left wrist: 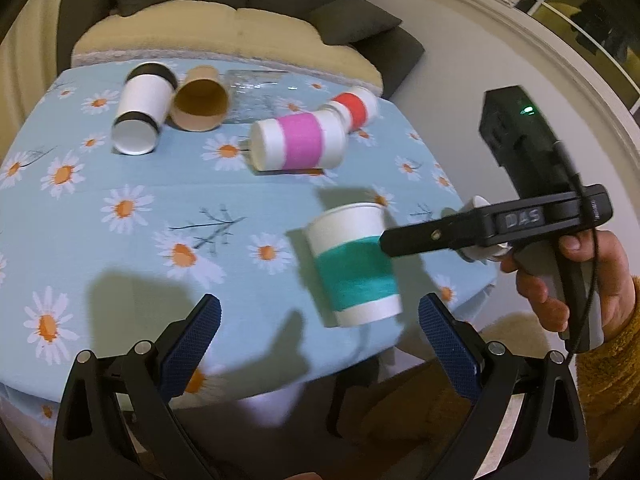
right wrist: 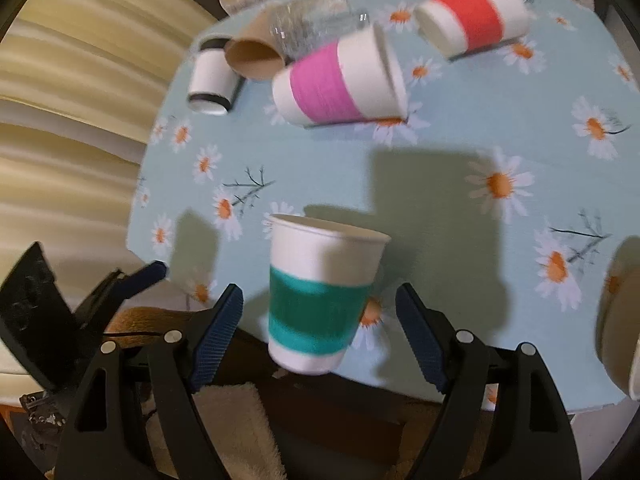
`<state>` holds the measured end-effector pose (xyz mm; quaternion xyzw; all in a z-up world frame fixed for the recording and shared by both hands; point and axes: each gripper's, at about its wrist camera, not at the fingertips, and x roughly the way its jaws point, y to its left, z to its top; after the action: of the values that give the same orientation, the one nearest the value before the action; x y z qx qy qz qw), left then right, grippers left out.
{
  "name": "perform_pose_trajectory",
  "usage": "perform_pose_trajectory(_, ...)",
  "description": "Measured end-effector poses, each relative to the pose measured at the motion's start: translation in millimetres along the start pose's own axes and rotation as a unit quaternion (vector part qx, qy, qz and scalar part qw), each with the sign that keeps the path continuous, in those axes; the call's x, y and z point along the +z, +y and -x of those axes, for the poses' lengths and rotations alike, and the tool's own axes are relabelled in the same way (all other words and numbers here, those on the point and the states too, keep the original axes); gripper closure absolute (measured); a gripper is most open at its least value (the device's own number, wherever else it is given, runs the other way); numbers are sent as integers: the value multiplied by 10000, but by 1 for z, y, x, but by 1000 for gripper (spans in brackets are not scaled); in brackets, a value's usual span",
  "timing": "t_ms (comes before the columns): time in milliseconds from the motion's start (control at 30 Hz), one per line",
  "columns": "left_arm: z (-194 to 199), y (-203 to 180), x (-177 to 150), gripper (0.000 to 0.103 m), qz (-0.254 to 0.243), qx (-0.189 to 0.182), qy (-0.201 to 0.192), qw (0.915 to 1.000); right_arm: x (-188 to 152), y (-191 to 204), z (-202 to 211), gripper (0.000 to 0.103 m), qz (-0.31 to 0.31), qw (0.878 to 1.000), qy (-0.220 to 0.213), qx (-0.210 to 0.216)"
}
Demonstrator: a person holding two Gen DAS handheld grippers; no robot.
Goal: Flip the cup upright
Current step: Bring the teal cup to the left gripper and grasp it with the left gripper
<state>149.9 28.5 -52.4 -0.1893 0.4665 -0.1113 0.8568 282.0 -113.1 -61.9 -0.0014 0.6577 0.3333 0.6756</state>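
A white paper cup with a teal band (left wrist: 354,266) stands upright near the table's front edge, rim up; it also shows in the right wrist view (right wrist: 320,292). My right gripper (right wrist: 320,332) is open, with its blue pads on either side of the cup and a gap on each side. From the left wrist view one of its fingers (left wrist: 436,236) sits by the cup's upper right. My left gripper (left wrist: 320,332) is open and empty, just in front of the cup.
On the daisy tablecloth (left wrist: 120,208) lie a pink-banded cup (left wrist: 298,142), a red-banded cup (left wrist: 354,108), a brown cup (left wrist: 200,100), a black-banded white cup (left wrist: 142,110) and a clear glass (left wrist: 252,92). A sofa (left wrist: 240,12) stands behind the table.
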Motion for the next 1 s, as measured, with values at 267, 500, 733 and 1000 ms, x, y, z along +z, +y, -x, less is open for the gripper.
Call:
perform_pose_trajectory(267, -13, -36, 25, 6, 213, -20, 431, 9988, -43, -23, 63, 25, -37, 9974, -679, -250)
perform_pose_trajectory(500, -46, -58, 42, 6, 536, 227, 1068, 9926, -83, -42, 63, 25, 37, 9969, -784, -115)
perform_pose_trajectory(733, -83, -64, 46, 8, 626, 867, 1430, 9839, -115, -43, 44, 25, 120, 9956, -920, 116)
perform_pose_trajectory(1000, -110, -56, 50, 8, 718, 1335, 1632, 9749, -128, -48, 20, 25, 93, 9953, -886, 368)
